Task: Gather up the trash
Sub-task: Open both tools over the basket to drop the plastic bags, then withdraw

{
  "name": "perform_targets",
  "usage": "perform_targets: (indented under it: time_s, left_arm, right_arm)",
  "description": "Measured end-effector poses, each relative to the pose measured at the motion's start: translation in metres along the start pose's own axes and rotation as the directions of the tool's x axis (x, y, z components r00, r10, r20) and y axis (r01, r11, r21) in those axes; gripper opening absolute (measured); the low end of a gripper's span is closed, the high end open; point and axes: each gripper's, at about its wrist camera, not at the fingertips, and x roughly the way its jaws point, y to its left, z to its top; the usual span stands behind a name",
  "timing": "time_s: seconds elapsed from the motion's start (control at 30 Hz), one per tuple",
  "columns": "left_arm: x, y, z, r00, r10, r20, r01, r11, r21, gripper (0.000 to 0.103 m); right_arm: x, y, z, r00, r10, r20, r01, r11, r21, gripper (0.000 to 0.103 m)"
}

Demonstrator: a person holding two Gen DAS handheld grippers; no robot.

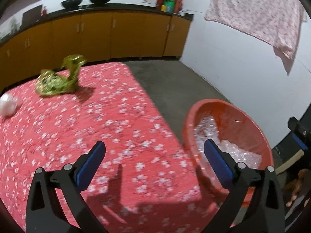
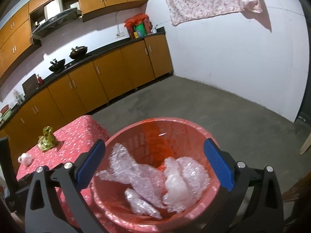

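My left gripper point(image 1: 154, 153) sits over the table point(image 1: 116, 128) w/ the red floral cloth, fingers point(image 1: 91, 167) wide apart, nothing btwn them. My right gripper point(image 2: 154, 151) hangs over the red bin point(image 2: 155, 128), fingers point(image 2: 217, 165) also spread wide, empty. The bin stands on the floor just beside the table's right edge; in the left view its rim point(image 1: 206, 104) shows right next to the cloth.

Trash already in the bin: crumpled bubble wrap point(image 2: 136, 172) and a whitish plastic wad point(image 2: 176, 182) lying beside it, touching.

Still on the table: a crumpled green-gold wrapper point(image 1: 58, 79) at the far end, partly standing up, and a small white wad point(image 1: 7, 104) near it toward the left edge; the two are apart. Left view is blurred, so can't tell finer detail on either.

Far bkgd: orange cabinets point(image 2: 108, 73) w/ dark top, pots point(image 2: 78, 51) on it.
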Motion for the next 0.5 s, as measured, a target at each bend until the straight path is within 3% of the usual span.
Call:
perform_targets:
  time_s: [0.3, 0.5]
  left_arm:
    - [-0.015, 0.06, -0.008, 0.992, 0.13, 0.004, -0.129, 0.991, -0.042, 0.1]
    - [-0.037, 0.124, -0.011, 0.968, 0.25, 0.017, -0.248, 0.965, -0.079, 0.1]
  right_arm:
    - [0.008, 0.033, -0.003, 0.999, 0.029, -0.035, -0.031, 0.998, -0.055, 0.099]
    - [0.019, 0.075, -0.004, 0.993, 0.096, -0.07, -0.103, 0.989, -0.111, 0.099]
